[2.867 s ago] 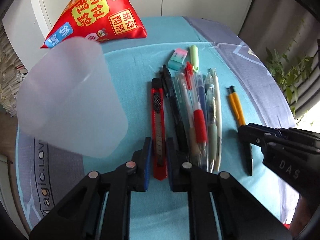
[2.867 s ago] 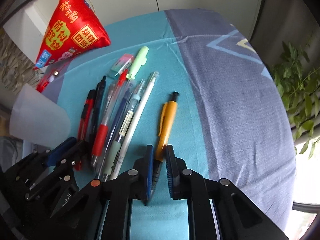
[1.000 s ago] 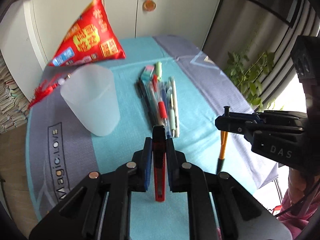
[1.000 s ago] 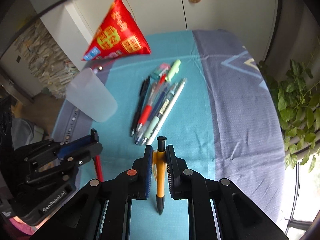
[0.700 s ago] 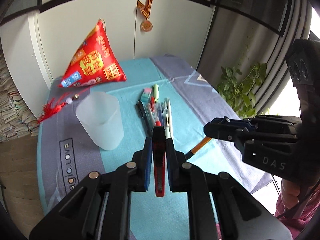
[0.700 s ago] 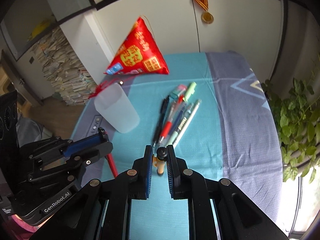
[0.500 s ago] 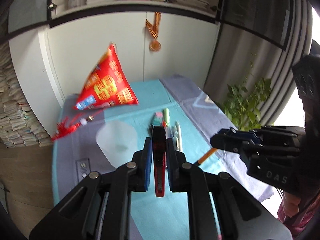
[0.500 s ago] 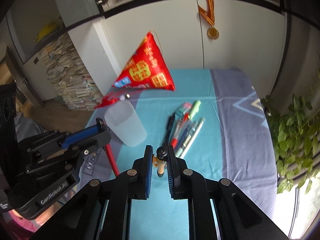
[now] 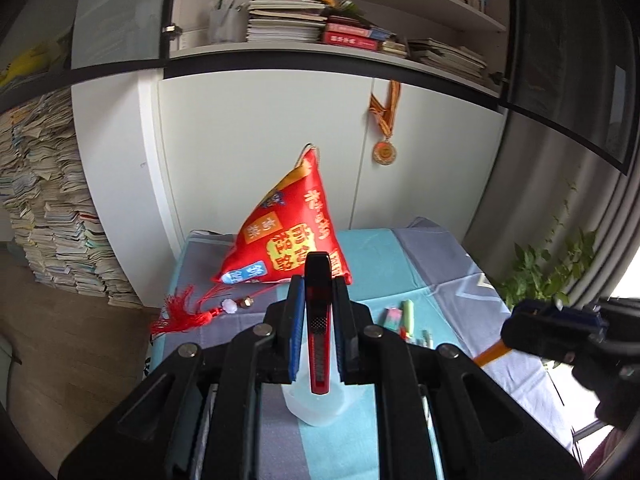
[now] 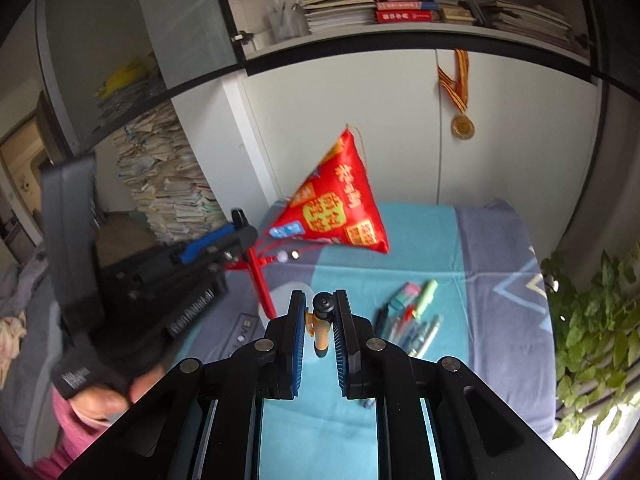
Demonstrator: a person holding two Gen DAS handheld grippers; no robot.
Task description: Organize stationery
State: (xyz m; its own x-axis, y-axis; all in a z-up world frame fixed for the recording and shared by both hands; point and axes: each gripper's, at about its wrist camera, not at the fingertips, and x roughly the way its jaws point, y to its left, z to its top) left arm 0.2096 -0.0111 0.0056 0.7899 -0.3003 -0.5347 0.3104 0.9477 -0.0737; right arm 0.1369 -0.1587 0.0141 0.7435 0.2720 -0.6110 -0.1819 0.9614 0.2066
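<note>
My left gripper (image 9: 317, 276) is shut on a red utility knife (image 9: 319, 320) and holds it high above the table; in the right wrist view the same knife (image 10: 260, 276) hangs down from that gripper (image 10: 240, 232). Directly below it stands the translucent plastic cup (image 9: 316, 408), mostly hidden behind the fingers. My right gripper (image 10: 319, 304) is shut on an orange pen (image 10: 321, 328) with a black cap, also lifted; the pen's orange shaft (image 9: 490, 354) sticks out of the right gripper (image 9: 524, 328) in the left wrist view. Several pens and an eraser (image 10: 412, 316) lie on the blue cloth.
A red pyramid-shaped pouch (image 9: 292, 240) with a red tassel (image 9: 180, 314) sits at the table's (image 10: 500, 280) far end against white cabinet doors. A potted plant (image 10: 600, 344) stands right of the table. Stacks of books (image 9: 44, 216) rise on the left. A pink sleeve (image 10: 76, 420) shows bottom left.
Both grippers have risen and tilted up with the knife and the orange pen held. The table, cup and pens now look smaller and lower, and the bookshelf has come into view.
</note>
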